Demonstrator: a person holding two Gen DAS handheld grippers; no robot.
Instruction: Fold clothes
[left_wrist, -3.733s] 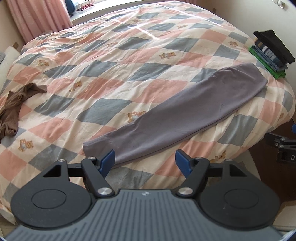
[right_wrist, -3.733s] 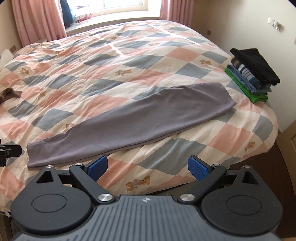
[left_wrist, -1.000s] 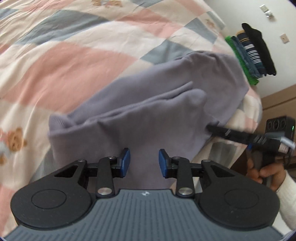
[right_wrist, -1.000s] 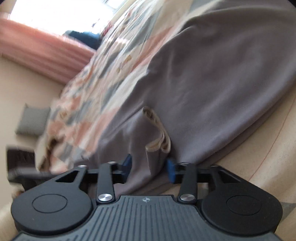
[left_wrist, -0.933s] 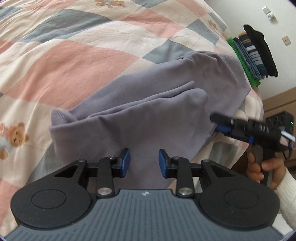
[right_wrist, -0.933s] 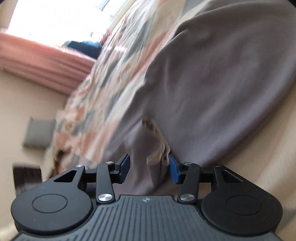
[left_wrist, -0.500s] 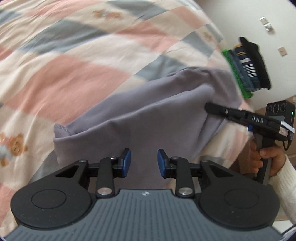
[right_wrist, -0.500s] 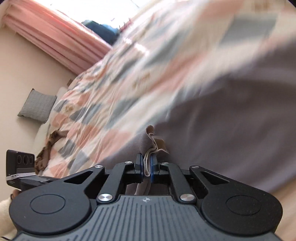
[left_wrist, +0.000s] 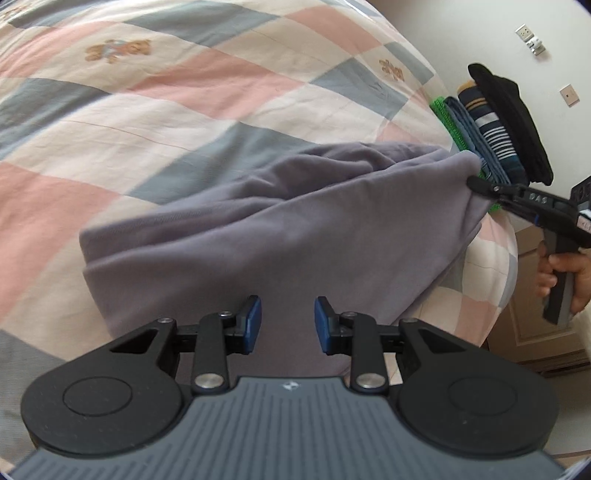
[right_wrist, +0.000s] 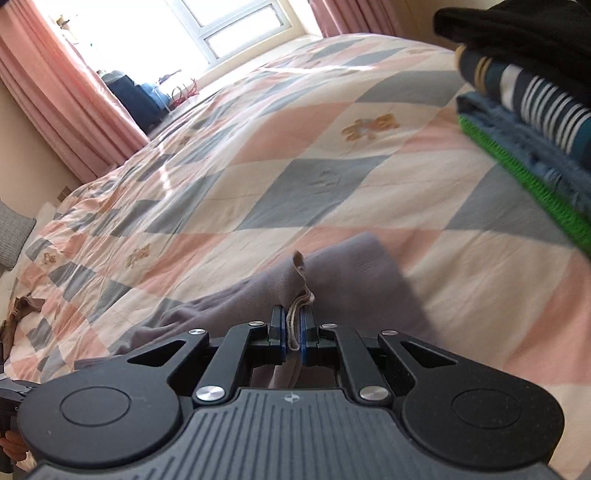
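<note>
right claw (right_wrist: 291, 332) pinches the grey garment (left_wrist: 280, 229) mid-fold; left claw (left_wrist: 287, 325) gapes empty; folded stack (left_wrist: 495, 122) beyond, more folding likely left.

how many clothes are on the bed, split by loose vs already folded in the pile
Loose: 2 - grey garment, brown garment
Folded pile: 4 - black, striped navy, blue, green
Total: 6
</note>
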